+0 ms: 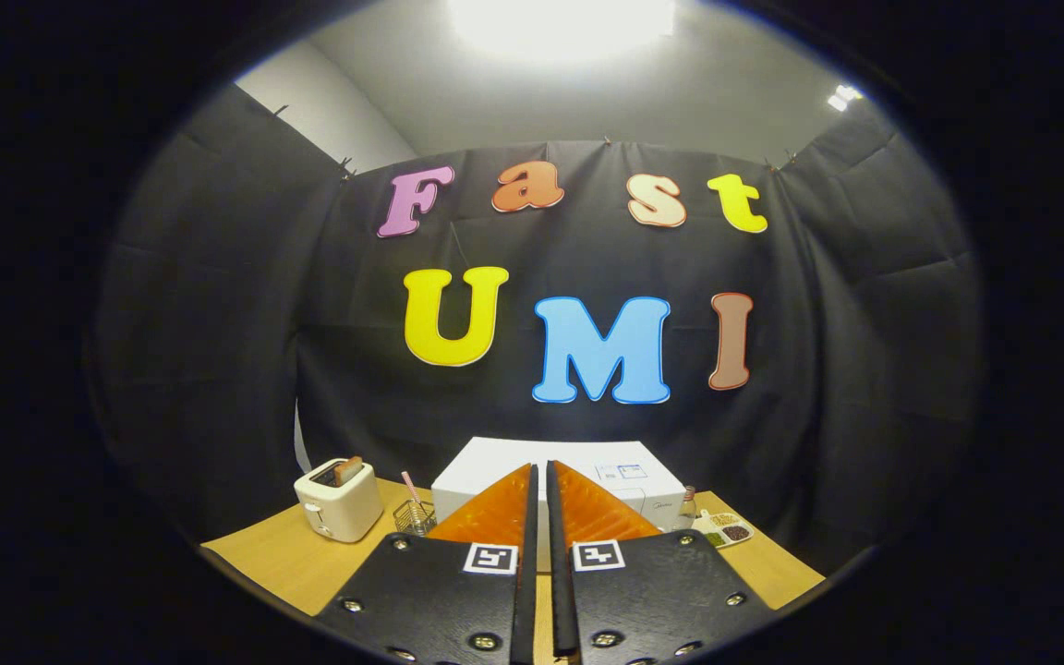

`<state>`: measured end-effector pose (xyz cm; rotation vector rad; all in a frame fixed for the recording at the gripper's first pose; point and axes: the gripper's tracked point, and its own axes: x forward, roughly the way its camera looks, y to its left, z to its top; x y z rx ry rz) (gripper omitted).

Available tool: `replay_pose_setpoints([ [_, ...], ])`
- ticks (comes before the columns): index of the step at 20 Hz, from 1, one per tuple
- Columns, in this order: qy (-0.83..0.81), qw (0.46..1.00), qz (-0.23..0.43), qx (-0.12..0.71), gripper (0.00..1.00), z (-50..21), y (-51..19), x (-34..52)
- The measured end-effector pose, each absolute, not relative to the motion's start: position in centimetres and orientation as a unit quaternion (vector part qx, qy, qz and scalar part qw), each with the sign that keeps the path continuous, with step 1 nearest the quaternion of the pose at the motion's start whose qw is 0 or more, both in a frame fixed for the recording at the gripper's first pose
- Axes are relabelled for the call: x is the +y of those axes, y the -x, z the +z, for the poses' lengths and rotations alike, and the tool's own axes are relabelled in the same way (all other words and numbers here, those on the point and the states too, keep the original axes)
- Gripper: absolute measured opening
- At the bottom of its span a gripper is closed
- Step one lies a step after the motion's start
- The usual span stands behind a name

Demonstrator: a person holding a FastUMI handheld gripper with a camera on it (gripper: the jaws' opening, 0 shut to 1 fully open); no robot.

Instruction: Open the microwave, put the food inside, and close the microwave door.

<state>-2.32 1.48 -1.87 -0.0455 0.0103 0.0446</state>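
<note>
The microwave [558, 480], a white box, sits on the wooden table [283, 559] beyond the gripper [542, 476], whose fingers are closed together on nothing. A toaster [339, 500] stands well apart near the table's left edge, a small dish [726, 529] at the right.

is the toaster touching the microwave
Apart. The gripper view shows bare table and a small wire basket between the toaster and the microwave. The tool, fingers shut, holds nothing.
</note>
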Motion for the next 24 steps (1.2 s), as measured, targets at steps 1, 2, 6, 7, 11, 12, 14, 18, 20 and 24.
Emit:
replay_pose_setpoints([
  [1,0.022,1.000,0.016,-0.002,0.07,-1.2,2.8,1.2],
  [2,0.020,1.000,0.012,-0.007,0.08,-0.7,3.3,1.1],
  [6,0.010,1.000,0.030,-0.001,0.15,0.6,4.4,1.7],
  [7,0.009,1.000,0.026,-0.001,0.15,1.1,4.4,1.5],
  [11,0.017,1.000,0.013,-0.013,0.15,3.5,4.2,0.8],
  [12,0.017,1.000,0.010,-0.015,0.15,3.9,4.1,0.6],
  [14,0.008,1.000,0.018,-0.017,0.27,4.2,4.1,1.1],
  [18,0.010,1.000,0.003,0.004,0.93,3.1,3.4,0.4],
  [20,0.017,1.000,-0.013,0.013,0.97,2.5,3.0,-0.2],
  [24,0.005,1.000,-0.023,0.013,0.98,1.5,1.8,-1.6],
])
